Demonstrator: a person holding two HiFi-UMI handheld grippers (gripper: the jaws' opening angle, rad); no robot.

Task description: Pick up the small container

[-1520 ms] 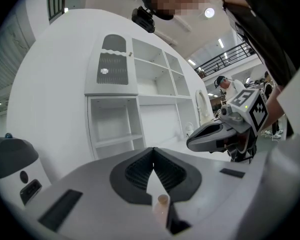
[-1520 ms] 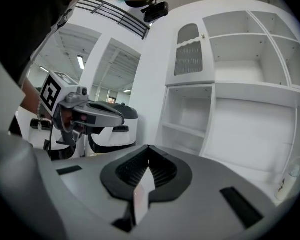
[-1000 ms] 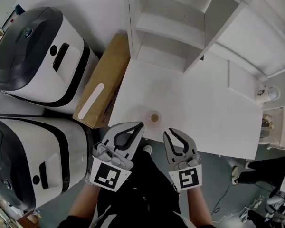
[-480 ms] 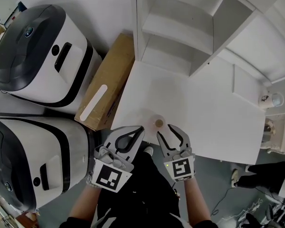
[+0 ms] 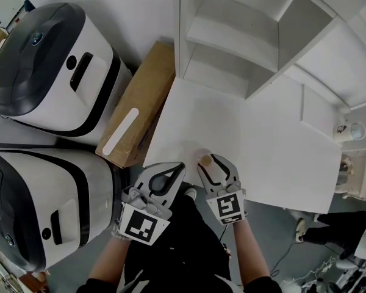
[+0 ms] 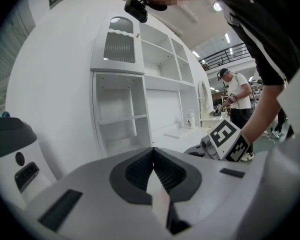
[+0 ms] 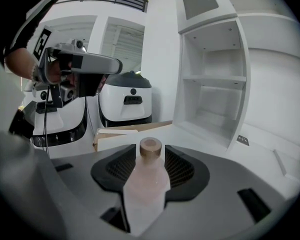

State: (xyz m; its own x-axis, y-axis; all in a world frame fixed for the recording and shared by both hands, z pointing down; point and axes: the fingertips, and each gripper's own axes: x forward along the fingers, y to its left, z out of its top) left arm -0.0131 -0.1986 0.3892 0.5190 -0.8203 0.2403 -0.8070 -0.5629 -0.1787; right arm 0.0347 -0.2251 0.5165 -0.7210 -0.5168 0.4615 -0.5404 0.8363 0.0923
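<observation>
The right tool (image 5: 212,163) has dropped to the worktop (image 5: 262,139), its jaws just opening wide. The small corked bottle (image 7: 150,179) stands between them, ungripped — ready for closing. The left tool (image 5: 180,165) stays clenched, empty.

Head view: overhead, looking steeply down onto the white table (image 5: 274,154). Both gripper views: low, close, facing the shelf unit (image 5: 232,38), apparently the same one in all three. Head and right gripper views share the small container (image 5: 205,160).
</observation>
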